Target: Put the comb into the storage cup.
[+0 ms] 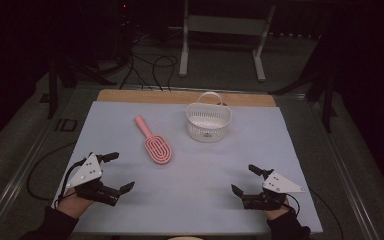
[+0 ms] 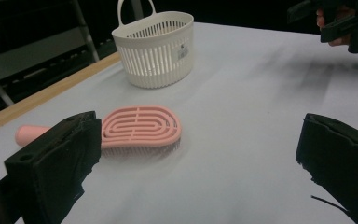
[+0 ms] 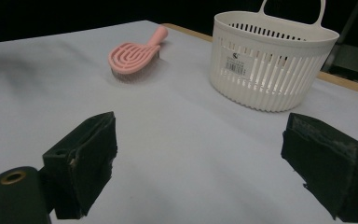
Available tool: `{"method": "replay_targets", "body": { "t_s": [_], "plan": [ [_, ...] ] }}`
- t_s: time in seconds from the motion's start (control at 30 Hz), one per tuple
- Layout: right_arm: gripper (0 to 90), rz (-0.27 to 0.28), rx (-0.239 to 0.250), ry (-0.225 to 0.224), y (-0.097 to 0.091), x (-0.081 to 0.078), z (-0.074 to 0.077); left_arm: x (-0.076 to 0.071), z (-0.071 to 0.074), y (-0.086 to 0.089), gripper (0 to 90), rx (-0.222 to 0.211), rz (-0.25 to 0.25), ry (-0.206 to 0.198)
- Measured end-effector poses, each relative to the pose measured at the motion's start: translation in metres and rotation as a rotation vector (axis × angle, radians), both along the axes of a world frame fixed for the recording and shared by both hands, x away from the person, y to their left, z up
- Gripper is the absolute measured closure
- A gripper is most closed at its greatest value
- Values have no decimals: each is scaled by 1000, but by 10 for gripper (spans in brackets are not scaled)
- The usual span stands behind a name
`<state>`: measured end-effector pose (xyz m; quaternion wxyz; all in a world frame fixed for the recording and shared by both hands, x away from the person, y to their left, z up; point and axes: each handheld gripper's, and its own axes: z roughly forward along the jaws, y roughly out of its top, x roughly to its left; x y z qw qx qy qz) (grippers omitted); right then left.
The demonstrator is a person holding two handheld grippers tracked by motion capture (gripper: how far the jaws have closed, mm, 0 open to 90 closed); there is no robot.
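While both tongs, left [image 1: 117, 171] and right [image 1: 244, 179], rest released on pale surface [image 1: 205, 170], pink ridged oval brush [image 1: 153, 141] lies beside white slatted basket [image 1: 208, 121]; barcode label visible in right gripper view

One camera sits high above the near edge of the table [image 1: 130, 210] and looks forward and down on all of it. The other two ride low, close to the top, near its near-left and near-right corners. Both look toward the far edge and share the pink brush [image 2: 140, 127] and white basket [image 3: 270, 60].
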<state>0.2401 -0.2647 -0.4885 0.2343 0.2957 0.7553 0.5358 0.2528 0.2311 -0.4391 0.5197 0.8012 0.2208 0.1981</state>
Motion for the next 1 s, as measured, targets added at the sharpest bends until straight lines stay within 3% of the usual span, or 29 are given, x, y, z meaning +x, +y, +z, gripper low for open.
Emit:
{"method": "replay_targets", "body": {
  "t_s": [0.37, 0.53, 0.8, 1.0],
  "plan": [
    [102, 3, 6, 1, 0, -1, 1, 19, 17, 0, 2, 7, 12, -3],
    [102, 4, 12, 1, 0, -1, 1, 29, 23, -2, 2, 49, 8, 4],
    [102, 4, 16, 3, 1, -1, 1, 46, 28, -9, 2, 69, 17, 34],
    [102, 6, 22, 7, 1, -1, 1, 60, 31, -13, 3, 76, -5, 63]
  ]
}}
